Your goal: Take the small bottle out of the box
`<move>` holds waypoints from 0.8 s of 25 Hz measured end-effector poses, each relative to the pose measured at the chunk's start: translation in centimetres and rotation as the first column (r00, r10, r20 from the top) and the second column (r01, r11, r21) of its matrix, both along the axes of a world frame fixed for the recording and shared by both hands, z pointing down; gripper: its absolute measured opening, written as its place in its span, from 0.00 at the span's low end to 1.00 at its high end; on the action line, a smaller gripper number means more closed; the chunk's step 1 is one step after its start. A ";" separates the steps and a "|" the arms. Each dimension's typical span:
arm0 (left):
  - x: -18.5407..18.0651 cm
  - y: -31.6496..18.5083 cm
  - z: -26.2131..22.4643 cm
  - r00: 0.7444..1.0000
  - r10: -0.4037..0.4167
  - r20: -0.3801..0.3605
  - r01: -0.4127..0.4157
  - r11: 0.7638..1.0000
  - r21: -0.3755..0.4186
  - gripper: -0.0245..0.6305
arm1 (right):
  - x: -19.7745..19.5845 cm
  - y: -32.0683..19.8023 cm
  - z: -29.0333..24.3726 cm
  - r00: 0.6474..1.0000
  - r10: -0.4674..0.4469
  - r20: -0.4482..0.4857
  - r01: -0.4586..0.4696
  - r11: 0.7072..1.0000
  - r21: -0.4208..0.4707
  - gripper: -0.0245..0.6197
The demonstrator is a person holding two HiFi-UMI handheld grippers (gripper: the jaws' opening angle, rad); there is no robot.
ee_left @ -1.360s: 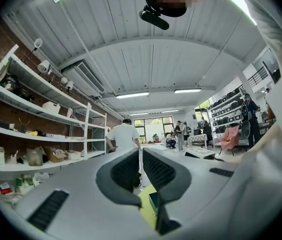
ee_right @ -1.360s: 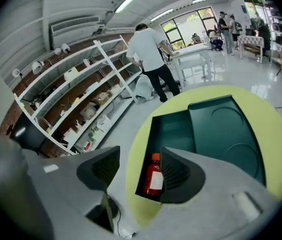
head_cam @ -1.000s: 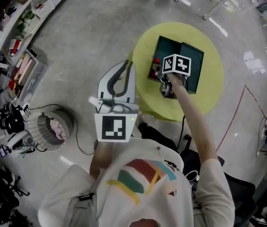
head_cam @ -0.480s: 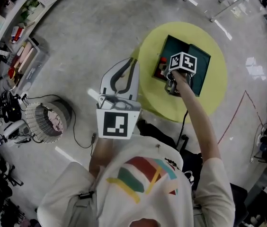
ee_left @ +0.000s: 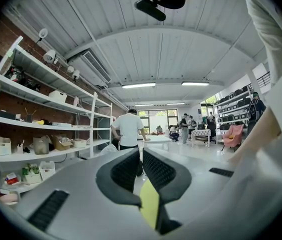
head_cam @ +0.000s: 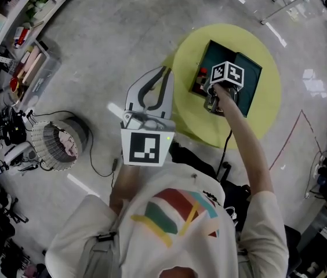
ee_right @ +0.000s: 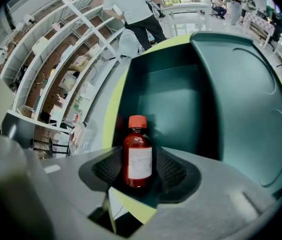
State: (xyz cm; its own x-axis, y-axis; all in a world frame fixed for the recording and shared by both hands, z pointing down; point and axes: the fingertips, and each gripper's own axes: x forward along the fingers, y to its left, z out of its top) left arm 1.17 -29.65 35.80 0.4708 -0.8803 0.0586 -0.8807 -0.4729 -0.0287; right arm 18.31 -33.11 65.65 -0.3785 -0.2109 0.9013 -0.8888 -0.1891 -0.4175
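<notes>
A small red-brown bottle (ee_right: 138, 156) with an orange cap and a white label stands upright in the open dark green box (ee_right: 171, 99). The box lies on a round yellow table (head_cam: 186, 120), its lid (ee_right: 241, 94) folded out to the right. My right gripper (ee_right: 141, 165) reaches down into the box (head_cam: 250, 80). Its jaws are closing with the bottle between the two pads, close on both sides. In the head view the right gripper (head_cam: 207, 88) hides the bottle. My left gripper (head_cam: 164, 71) hangs beside the table over the floor, shut and empty.
A wire basket (head_cam: 56, 149) with a cable stands on the floor at the left. Shelves (head_cam: 13, 39) with boxes line the far left wall. Table legs (head_cam: 273, 7) and people's feet show beyond the yellow table. A chair base sits under the person.
The right gripper has stayed over the box's left part while the head view drifted slightly. The left gripper has kept its place beside the table.
</notes>
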 end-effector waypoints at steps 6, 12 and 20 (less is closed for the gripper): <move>-0.1 -0.3 0.1 1.000 0.000 -0.012 0.000 1.000 0.001 0.06 | -0.1 0.2 1.0 0.990 -0.110 -0.093 0.104 0.993 -0.063 0.33; -0.4 -0.5 0.3 1.000 0.002 -0.018 -0.003 1.000 -0.012 0.06 | 0.1 0.2 1.4 0.963 -0.192 -0.188 0.180 0.980 -0.080 0.33; -0.1 -0.2 0.6 1.000 0.016 -0.008 -0.016 1.000 -0.016 0.06 | 0.4 0.4 2.8 0.826 -0.397 -0.400 0.363 0.918 -0.161 0.37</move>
State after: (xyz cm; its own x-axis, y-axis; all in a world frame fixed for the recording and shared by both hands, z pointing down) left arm 1.03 -29.85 36.44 0.4856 -0.8715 0.0691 -0.8730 -0.4875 -0.0141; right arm 18.73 -32.69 68.41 -0.0014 -0.0545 0.9985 -0.9828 0.1843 0.0087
